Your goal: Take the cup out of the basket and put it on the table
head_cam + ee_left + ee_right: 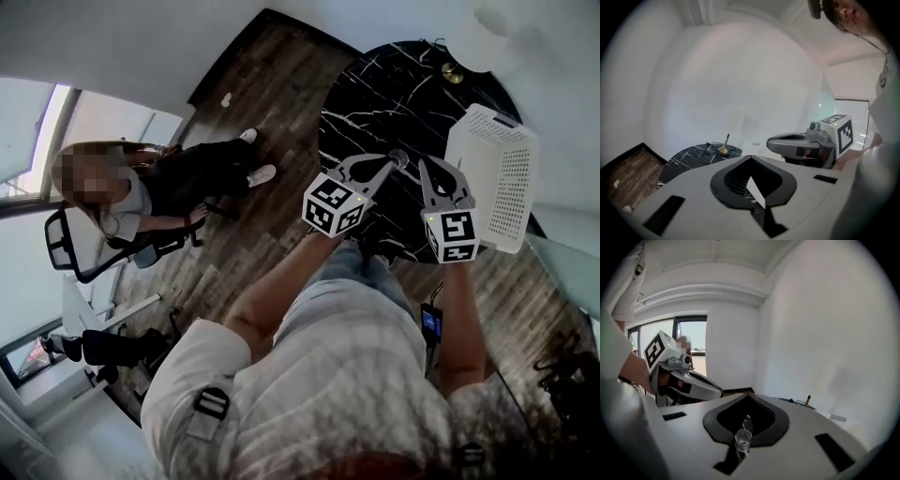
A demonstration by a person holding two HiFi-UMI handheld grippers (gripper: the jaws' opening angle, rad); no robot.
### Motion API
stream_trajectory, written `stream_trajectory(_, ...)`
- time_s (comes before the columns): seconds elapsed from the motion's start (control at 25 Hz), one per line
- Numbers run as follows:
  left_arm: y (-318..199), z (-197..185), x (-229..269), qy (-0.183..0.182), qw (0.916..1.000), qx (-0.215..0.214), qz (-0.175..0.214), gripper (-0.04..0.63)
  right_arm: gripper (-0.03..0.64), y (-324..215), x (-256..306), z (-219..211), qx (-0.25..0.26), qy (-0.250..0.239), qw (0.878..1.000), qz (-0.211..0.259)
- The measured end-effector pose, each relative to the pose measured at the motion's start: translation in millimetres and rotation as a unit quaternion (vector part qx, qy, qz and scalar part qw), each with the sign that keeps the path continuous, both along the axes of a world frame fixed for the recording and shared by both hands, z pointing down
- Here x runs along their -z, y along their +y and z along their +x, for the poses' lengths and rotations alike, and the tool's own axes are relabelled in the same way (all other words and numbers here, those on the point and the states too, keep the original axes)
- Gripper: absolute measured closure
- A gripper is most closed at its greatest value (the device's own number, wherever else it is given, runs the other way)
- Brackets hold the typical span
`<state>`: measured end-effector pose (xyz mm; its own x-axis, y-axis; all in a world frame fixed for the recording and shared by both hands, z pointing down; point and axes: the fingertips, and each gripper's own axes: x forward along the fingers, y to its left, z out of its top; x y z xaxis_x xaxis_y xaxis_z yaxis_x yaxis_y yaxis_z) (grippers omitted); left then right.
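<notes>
Looking along my left gripper (751,158), I see its jaws pressed together at the tips with nothing between them. Through the narrow slit behind the tips only a piece of the dark veined worktop (375,94) and something white show. My right gripper (749,396) has its jaws together in the same way, and they clamp nothing. Through the slit of the right jaws a small clear cup (742,439) is visible. It stands upright on the dark worktop below with its mouth up, and the jaws do not touch it. In the head view both grippers hang side by side above the near part of the round black worktop. Their tips point away from my body, near each other but apart. The white perforated basket (506,187) sits at the right edge of the worktop, just beside the right gripper, and the cup is outside it. At the far side of the worktop rests a small brass-coloured stand (453,73) with a thin cable. To the left, well apart from the worktop, a person (178,187) sits on an office chair (70,244) on the wooden floor (253,84).
</notes>
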<state>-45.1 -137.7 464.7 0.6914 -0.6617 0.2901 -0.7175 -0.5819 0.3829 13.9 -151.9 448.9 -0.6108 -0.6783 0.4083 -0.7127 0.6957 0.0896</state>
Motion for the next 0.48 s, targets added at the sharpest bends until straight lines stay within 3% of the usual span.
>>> stream_trajectory(0.32, 17.1, 20.3, 98.1, 0.051, 0.9957, -0.010, 0.077, 0.589, 0.609, 29.5, 96.9, 26.0, -0.038, -0.095, 0.993, 0.055)
stream_trajectory(0.48, 32.5, 34.0, 129.7, 0.045, 0.9927, -0.022, 0.109, 0.589, 0.609, 46.4, 130.3, 38.2, -0.047, -0.110, 0.990, 0.080)
